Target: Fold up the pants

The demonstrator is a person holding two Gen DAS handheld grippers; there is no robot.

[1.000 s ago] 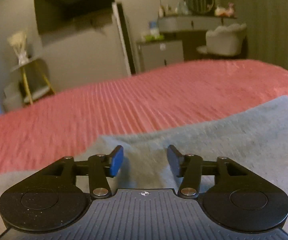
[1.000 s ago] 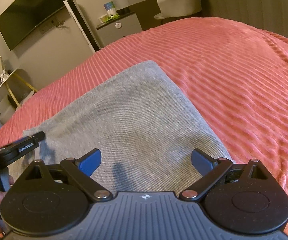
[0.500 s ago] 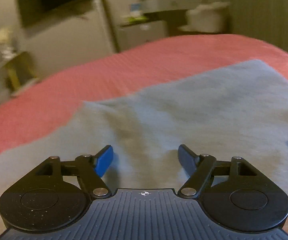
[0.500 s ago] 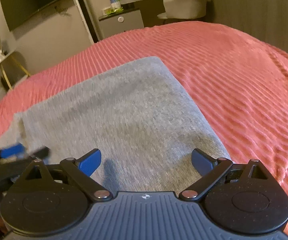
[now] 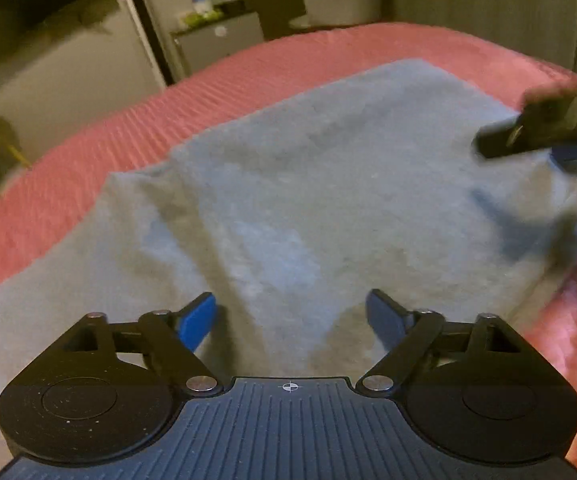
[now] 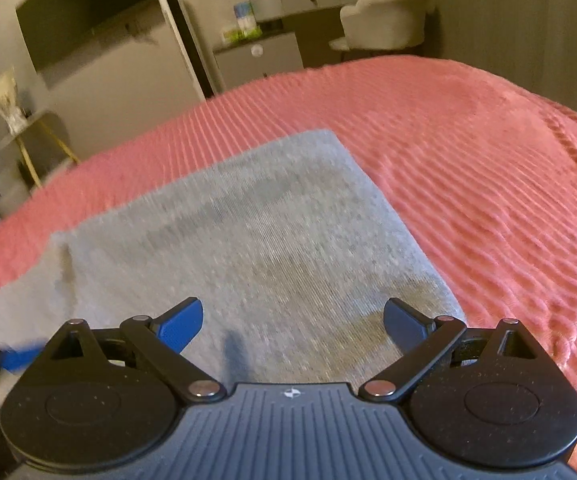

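Note:
Grey pants lie folded flat on the pink ribbed bedspread. A raised crease runs across them at the left. My left gripper is open and empty, low over the near part of the pants. My right gripper is open and empty over the near right end of the pants. It shows blurred at the right edge of the left wrist view. The blurred blue tip of the left gripper shows at the lower left of the right wrist view.
The pink bedspread spreads wide to the right of the pants. Beyond the bed stand a grey cabinet, a white chair, a wall television and a gold-legged side table.
My left gripper has opened wider and tilted down over the pants. My right gripper has stayed open and tilted up, showing more of the room.

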